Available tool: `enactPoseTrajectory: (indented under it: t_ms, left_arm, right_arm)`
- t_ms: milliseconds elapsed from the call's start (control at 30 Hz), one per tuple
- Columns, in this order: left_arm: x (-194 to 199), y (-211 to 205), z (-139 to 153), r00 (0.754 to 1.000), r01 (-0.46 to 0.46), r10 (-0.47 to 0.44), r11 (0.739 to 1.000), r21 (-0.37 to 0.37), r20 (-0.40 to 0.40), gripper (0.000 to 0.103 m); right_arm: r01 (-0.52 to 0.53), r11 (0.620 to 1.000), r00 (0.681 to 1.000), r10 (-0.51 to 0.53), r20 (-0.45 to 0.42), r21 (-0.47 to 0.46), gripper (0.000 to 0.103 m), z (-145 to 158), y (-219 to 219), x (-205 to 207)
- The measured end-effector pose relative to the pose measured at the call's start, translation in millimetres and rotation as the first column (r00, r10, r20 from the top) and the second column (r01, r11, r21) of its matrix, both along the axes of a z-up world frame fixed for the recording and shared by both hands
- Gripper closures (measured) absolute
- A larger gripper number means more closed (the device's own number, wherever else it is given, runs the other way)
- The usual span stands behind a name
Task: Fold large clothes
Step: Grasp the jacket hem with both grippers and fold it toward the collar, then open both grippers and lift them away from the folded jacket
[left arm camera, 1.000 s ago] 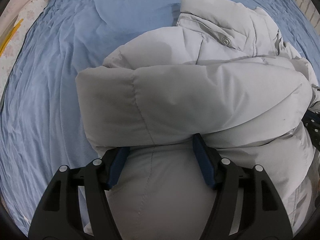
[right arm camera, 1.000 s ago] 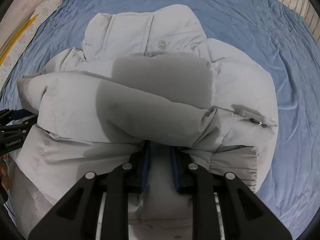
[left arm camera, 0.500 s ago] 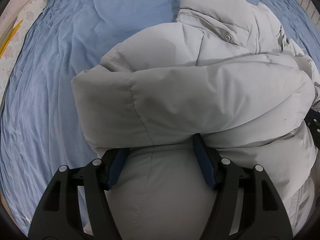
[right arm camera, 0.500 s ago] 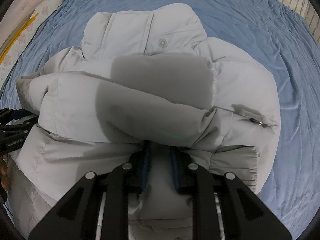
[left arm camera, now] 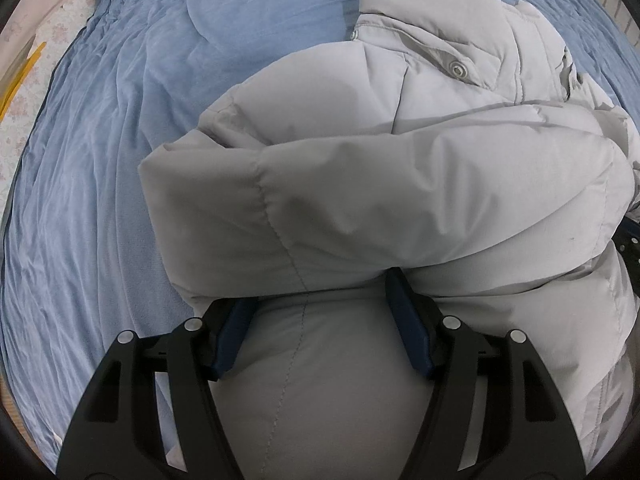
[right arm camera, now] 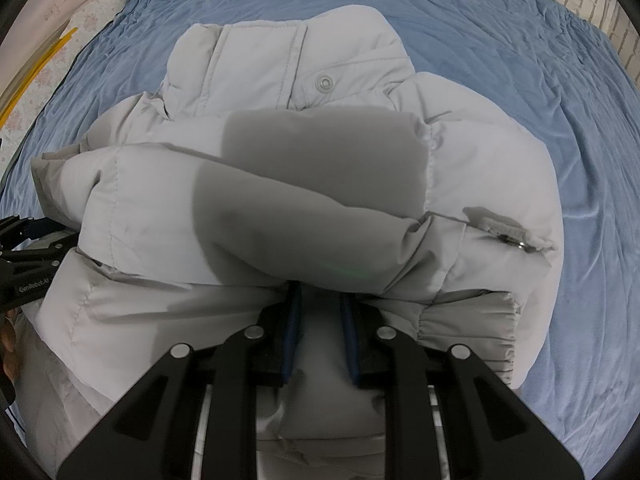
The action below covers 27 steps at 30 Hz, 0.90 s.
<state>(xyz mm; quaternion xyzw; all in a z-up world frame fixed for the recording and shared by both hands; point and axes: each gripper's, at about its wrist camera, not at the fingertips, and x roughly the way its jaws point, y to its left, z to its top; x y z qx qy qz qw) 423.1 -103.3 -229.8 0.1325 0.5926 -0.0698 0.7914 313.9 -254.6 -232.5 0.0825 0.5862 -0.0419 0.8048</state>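
One jacket [left arm camera: 400,184], one blue sheet [left arm camera: 100,200], two grippers.

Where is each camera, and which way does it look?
Left wrist: sits on the left gripper, looks down at the jacket; own fingers show.
Right wrist: sits on the right gripper, looks down at the jacket collar; the left gripper peeks in.
Both share the jacket and blue sheet.

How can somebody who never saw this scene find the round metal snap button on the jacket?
On the wrinkled blue bedsheet lies a puffy pale grey padded jacket. Look at its stand-up collar, on the far side. The round metal snap button sits on the collar flap, the only shiny ring there.
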Motion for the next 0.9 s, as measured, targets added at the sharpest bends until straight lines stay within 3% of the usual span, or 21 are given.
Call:
enactPoseTrajectory:
  t_ms: [200, 333, 400, 433, 467, 500, 567, 633, 900]
  left_arm:
    - [-4.9, -7.7, 4.6, 1.0, -0.009, 0.009, 1.0, -0.007, -0.001, 0.037]
    - [-15.7, 17.2, 26.3, 1.0, 0.005, -0.004, 0.999, -0.035, 0.021, 0.037]
    - [-31.1, 26.6, 46.3, 0.998, -0.01, 0.013, 0.999, -0.051, 0.061, 0.037]
    - [-40.3, 31.0, 56.0, 0.996, -0.009, 0.015, 0.998, -0.063, 0.09, 0.036]
    - [-54.7, 37.6, 68.4, 0.991, -0.005, 0.016, 0.996, -0.086, 0.131, 0.029]
    - [-65.2, 42.9, 75.8, 0.987, -0.006, 0.021, 0.996, -0.092, 0.158, 0.023]
    - [-95.2, 56.2, 92.4, 0.972, -0.012, 0.034, 0.995, -0.095, 0.235, 0.021]
    - [-121.4, 54.4, 86.8, 0.964, -0.018, 0.042, 0.995, -0.094, 0.263, 0.021]
    - [-208.8, 89.3, 71.0, 0.963, -0.093, 0.128, 0.983, -0.156, 0.235, 0.021]
  right_arm:
    - [0.01, 1.0, 1.0, -0.01, -0.01, 0.011, 0.084, -1.0, -3.0, 1.9]
    - [0.011, 0.999, 1.0, -0.011, 0.017, 0.043, 0.08, 10.1, -7.9, -7.0]
    - [0.023, 0.999, 0.997, -0.026, 0.07, 0.041, 0.066, 24.1, -9.4, -19.5]
    - [0.023, 0.999, 0.992, -0.028, 0.122, 0.041, 0.05, 36.5, -8.9, -31.9]
    - [0.025, 0.999, 0.987, -0.03, 0.159, 0.03, 0.043, 45.8, -7.6, -42.1]
    - [0.025, 1.0, 0.98, -0.028, 0.196, 0.016, 0.043, 55.8, -5.2, -54.6]
    - [0.012, 1.0, 0.974, -0.013, 0.227, 0.005, 0.043, 68.1, 0.2, -76.4]
    - [-0.001, 1.0, 0.971, 0.005, 0.239, -0.019, 0.043, 76.1, 7.6, -98.1]
    - [0.056, 0.991, 0.974, -0.028, 0.224, -0.12, 0.044, 82.4, 14.6, -192.8]
